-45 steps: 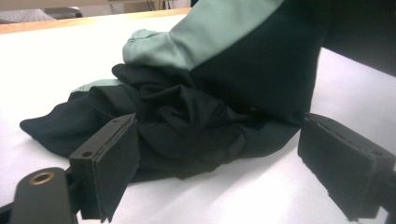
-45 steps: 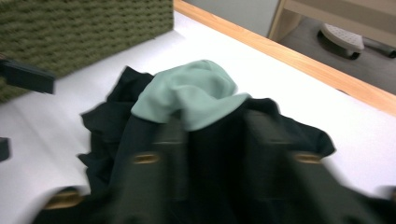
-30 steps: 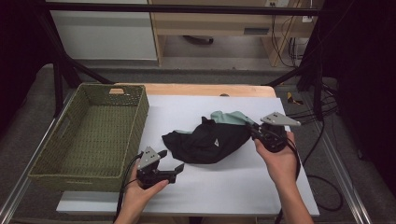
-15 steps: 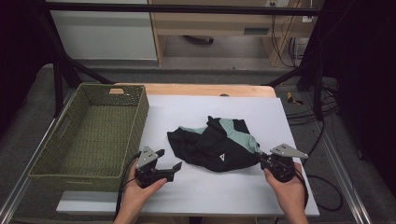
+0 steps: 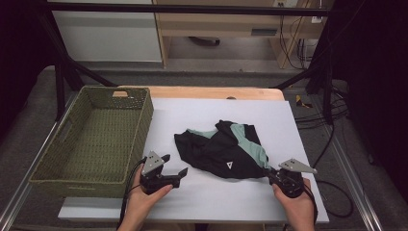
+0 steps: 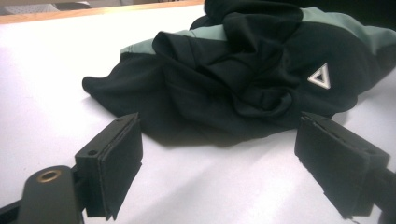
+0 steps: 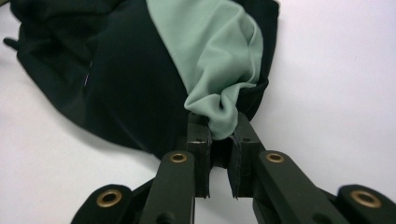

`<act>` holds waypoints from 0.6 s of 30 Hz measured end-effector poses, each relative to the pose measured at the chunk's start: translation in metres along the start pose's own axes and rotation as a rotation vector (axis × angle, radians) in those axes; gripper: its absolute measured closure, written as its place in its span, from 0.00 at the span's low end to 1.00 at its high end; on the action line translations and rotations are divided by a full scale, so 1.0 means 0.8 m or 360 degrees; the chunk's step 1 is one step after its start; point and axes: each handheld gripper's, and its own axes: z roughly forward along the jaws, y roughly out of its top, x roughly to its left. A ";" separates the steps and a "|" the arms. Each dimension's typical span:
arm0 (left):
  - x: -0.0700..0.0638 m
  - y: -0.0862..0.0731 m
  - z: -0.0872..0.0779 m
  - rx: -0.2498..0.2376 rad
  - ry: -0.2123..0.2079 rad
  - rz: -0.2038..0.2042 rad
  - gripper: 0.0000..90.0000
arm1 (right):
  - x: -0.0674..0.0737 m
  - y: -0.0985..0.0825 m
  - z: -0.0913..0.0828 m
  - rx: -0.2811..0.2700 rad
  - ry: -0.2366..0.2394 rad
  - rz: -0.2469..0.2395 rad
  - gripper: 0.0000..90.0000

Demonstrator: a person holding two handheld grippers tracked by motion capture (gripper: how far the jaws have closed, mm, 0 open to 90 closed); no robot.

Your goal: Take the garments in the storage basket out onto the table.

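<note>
**Right gripper pinching the garment's green edge**

Your right gripper (image 5: 274, 174) sits near the worktop's (image 5: 308, 144) front right corner, its jaws closed on a fold of green fabric at the edge of the black and green garment (image 5: 222, 149). The garment lies crumpled around the middle of the worktop, a white triangle logo (image 6: 320, 76) facing up. Your left gripper (image 5: 174, 165) rests near the front edge, jaws spread wide, just short of the cloth. A woven basket (image 5: 94, 139) stands along the left edge.
</note>
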 end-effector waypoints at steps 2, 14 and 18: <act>0.000 0.000 0.000 0.0000 0.0004 0.0003 0.17 | 0.004 -0.008 -0.004 0.0004 0.0009 0.0009 0.91; 0.002 -0.001 -0.001 -0.0012 0.0012 -0.0001 0.17 | 0.034 -0.022 -0.019 0.0001 0.0058 -0.0031 0.89; 0.002 -0.001 -0.001 -0.0010 0.0018 0.0005 0.16 | 0.030 -0.016 -0.019 -0.0020 0.0051 -0.0033 0.72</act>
